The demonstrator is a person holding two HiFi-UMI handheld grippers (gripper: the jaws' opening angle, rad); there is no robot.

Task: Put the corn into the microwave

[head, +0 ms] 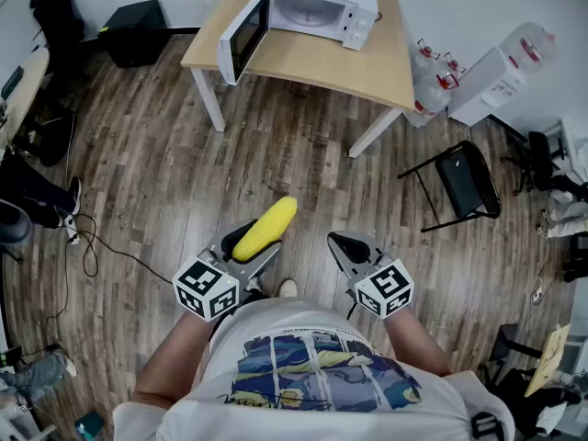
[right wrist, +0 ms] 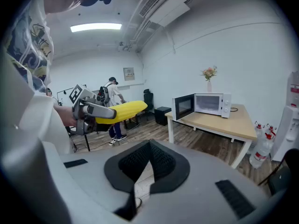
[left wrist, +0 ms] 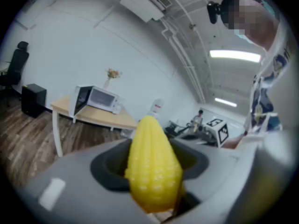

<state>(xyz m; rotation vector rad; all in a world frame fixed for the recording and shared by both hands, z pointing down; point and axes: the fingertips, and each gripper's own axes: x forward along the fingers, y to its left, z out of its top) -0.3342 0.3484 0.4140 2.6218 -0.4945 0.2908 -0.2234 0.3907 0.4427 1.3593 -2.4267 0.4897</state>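
Note:
A yellow corn cob [head: 265, 229] sticks forward out of my left gripper [head: 257, 239], which is shut on it in front of my body, above the wooden floor. In the left gripper view the corn [left wrist: 152, 162] fills the space between the jaws. My right gripper [head: 344, 243] hangs beside it, shut with nothing held; its dark pads [right wrist: 161, 160] meet at the tips. The white microwave [head: 317, 7] stands on a wooden table [head: 312, 62] some way ahead, its door [head: 241, 35] swung open to the left. From the right gripper view, the corn [right wrist: 119, 111] and microwave [right wrist: 208, 104] both show.
A black folding chair [head: 464, 182] stands to the right, with water bottles [head: 427, 76] by the table's right leg. A black box [head: 136, 30] sits at the far left wall, and cables [head: 87, 246] trail on the floor at left. Another person [right wrist: 113, 101] stands far back.

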